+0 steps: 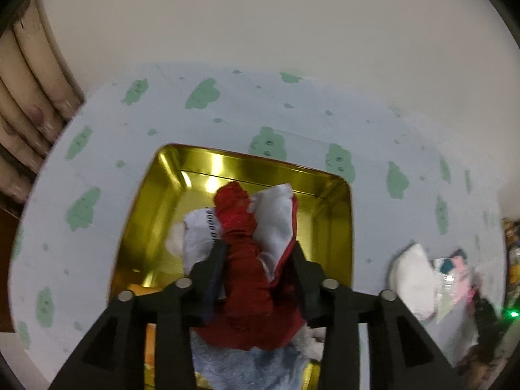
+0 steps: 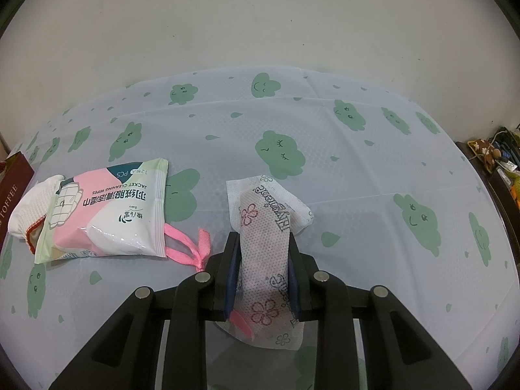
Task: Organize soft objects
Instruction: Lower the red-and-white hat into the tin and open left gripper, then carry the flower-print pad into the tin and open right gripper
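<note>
A gold tin point(image 1: 338, 214) sits on the cloud-print tablecloth point(image 1: 227, 110). Inside it lie a rolled red cloth point(image 1: 247, 276), white cloths point(image 1: 198, 237) and a blue-grey towel point(image 1: 247, 367). My left gripper point(image 1: 258, 245) points down into the tin, open, with the red cloth between its fingers. In the right wrist view my right gripper point(image 2: 262, 237) is shut on a white flower-printed hygiene packet point(image 2: 260, 201), held just above the cloth. A wipes pack point(image 2: 107, 208) lies to its left, on top of a white mesh pouch point(image 2: 29, 208) and a pink ribbon point(image 2: 191, 250).
A dark red box marked TOFFEE point(image 2: 13, 182) stands at the left edge of the right wrist view. Cluttered items point(image 2: 497, 156) sit past the table's right edge. A pale wall point(image 2: 260, 16) runs behind the table. The white pouch point(image 1: 412, 279) lies right of the tin.
</note>
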The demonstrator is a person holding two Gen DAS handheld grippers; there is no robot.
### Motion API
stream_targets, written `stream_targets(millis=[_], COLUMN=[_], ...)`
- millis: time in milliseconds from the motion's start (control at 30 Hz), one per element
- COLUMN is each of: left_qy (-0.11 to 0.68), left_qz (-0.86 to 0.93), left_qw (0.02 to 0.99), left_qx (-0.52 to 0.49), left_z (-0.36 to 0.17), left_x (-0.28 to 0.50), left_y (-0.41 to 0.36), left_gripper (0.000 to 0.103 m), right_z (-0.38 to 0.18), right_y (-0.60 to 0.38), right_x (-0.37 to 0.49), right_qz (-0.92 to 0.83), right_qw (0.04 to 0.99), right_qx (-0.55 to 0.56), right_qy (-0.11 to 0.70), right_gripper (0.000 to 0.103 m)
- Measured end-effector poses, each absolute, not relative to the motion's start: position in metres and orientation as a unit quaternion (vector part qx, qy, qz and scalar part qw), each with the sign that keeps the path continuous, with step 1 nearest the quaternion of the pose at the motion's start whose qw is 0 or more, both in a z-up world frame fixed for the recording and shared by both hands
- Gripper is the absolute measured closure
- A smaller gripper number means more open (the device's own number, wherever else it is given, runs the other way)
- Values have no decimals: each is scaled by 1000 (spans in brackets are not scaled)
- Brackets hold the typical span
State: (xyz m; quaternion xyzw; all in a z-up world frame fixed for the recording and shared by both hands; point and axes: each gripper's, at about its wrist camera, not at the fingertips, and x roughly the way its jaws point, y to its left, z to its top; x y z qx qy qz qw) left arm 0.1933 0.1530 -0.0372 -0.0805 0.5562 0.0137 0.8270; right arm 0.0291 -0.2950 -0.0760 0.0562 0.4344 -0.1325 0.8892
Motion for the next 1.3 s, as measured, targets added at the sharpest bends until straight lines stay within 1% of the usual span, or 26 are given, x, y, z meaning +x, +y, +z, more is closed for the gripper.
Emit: stream_targets(millis=[100,133,167,400,633,800,967,1300], left_qy=[552,548,546,518,477,461,447,433], left_qz=[-1,-5,-8,-23,-10,18,50,56], left_qw=[830,833,834,851,875,884,891,898], left_qx=[-79,-76,-75,-81,-75,-79,-61,-55], left_z=[-33,-31,-29,-4,19,14,10,2], left_x=[190,188,187,165,118,81,54,36], left_y=[152,150,149,145,152,170,186,193], left_gripper=[58,54,52,52,51,51,51,51], right_z=[-76,-76,-76,-76,-76,-75,-66,-31], right_y=[-295,-296,-296,-295,-296,-305,-310,-313], right_x=[29,29,29,29,29,25,15,-2], right_qz=[-133,-133,-133,-134,-129,-125,-138,-155], right_qw=[889,889,889,889,890,892,892,896], right_qx=[55,55,56,53,63,80,64,54], right_qy=[434,434,434,435,432,427,425,412], right_gripper=[77,77,77,77,78,83,83,83])
